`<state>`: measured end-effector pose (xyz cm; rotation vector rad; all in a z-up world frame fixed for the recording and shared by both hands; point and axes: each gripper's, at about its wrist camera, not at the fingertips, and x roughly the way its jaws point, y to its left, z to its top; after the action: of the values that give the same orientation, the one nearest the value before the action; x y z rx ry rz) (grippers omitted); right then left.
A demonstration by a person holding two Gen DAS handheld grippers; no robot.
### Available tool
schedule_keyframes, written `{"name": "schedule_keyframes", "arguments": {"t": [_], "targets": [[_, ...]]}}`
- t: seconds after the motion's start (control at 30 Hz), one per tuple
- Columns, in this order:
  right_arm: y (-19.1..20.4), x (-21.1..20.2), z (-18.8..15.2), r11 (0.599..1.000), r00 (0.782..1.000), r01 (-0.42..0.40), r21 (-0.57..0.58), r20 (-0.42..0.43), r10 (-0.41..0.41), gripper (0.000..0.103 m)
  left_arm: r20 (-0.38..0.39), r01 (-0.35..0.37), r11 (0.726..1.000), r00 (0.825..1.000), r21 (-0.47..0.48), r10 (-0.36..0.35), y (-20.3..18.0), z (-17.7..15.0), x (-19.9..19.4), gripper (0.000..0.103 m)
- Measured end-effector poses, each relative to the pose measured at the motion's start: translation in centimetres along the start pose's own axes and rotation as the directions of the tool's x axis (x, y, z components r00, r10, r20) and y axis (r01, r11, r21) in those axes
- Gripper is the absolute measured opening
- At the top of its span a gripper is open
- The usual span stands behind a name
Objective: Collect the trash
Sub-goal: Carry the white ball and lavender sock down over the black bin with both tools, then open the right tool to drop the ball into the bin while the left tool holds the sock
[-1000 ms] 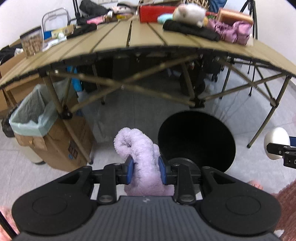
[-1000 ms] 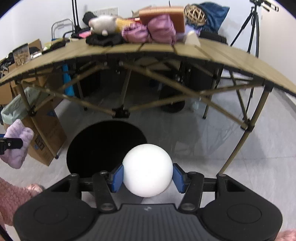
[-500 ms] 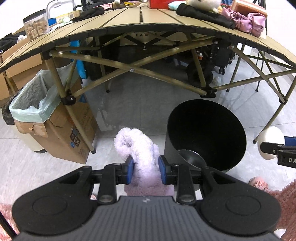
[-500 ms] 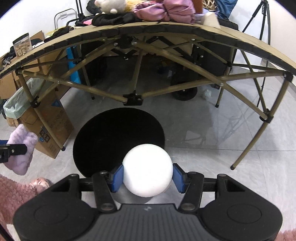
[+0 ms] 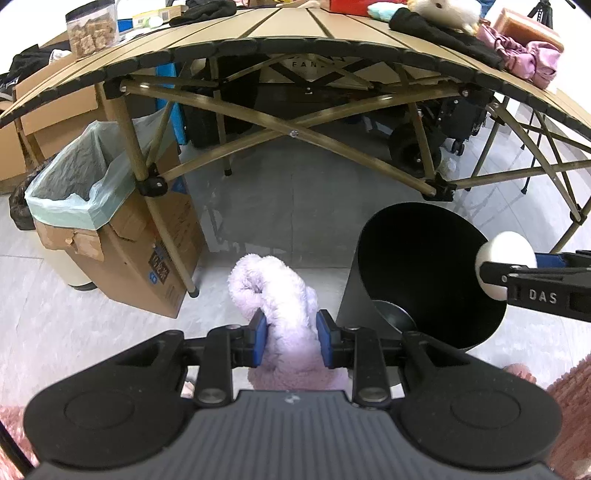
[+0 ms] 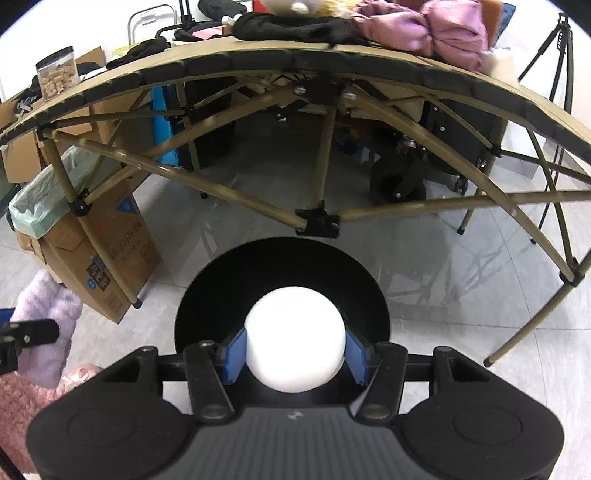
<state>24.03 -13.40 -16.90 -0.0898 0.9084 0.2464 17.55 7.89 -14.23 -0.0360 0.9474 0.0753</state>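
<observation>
Grey floor tiles spread under a folding table (image 5: 332,26) whose slatted top carries clothes, a plush toy and a jar, with a bag-lined cardboard box (image 5: 110,236) standing by its left leg. Over the last second both cameras have dropped and closed in: the table top, seen from above before, now arches overhead, and the black bin (image 6: 282,266) fills far more of each view. The right gripper (image 6: 295,354) is clamped on a white ball (image 6: 295,339), which now sits directly over the bin's mouth in the right wrist view; from the left wrist view the same ball (image 5: 504,266) hangs at the bin's (image 5: 432,273) right rim, where earlier it was well off to the side and lower. The left gripper (image 5: 291,339) is closed on a fluffy lilac cloth (image 5: 273,291), which stays just left of the bin, beside its wall and not over the opening. In the right view that cloth (image 6: 46,317) shows at the far left edge. This suggests the ball is ready to be released first: the jaws only need to part for it to fall inside. The cloth likely follows, but the left gripper must shift right over the rim beforehand, or the cloth will land on the floor.
</observation>
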Motion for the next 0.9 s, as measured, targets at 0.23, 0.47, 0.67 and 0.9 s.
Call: {"name": "schedule_keyframes", "arguments": {"t": [0.23,0.47,0.67,0.9], "targets": [[1.1,0.9,0.9,1.0,1.0,-0.01,-0.008,0.001,0.01,0.056,0.0,-0.002,1.0,1.0,-0.013,0.002,0.3,0.0,0.0,0.029],[0.9,1.0,1.0,1.0,1.0,0.007,0.016,0.016,-0.007,0.103,0.005,0.001,1.0,1.0,-0.012,-0.001,0.3,0.0,-0.1,0.029],[0.5,1.2,0.8,0.999,1.0,0.014,0.034,0.004,-0.014,0.103,0.004,-0.001,1.0,1.0,-0.01,0.001,0.2,0.0,0.0,0.029],[0.3,1.3,0.7,0.999,1.0,0.026,0.036,0.0,-0.026,0.103,0.003,-0.001,1.0,1.0,-0.01,0.001,0.2,0.1,0.0,0.029]]}}
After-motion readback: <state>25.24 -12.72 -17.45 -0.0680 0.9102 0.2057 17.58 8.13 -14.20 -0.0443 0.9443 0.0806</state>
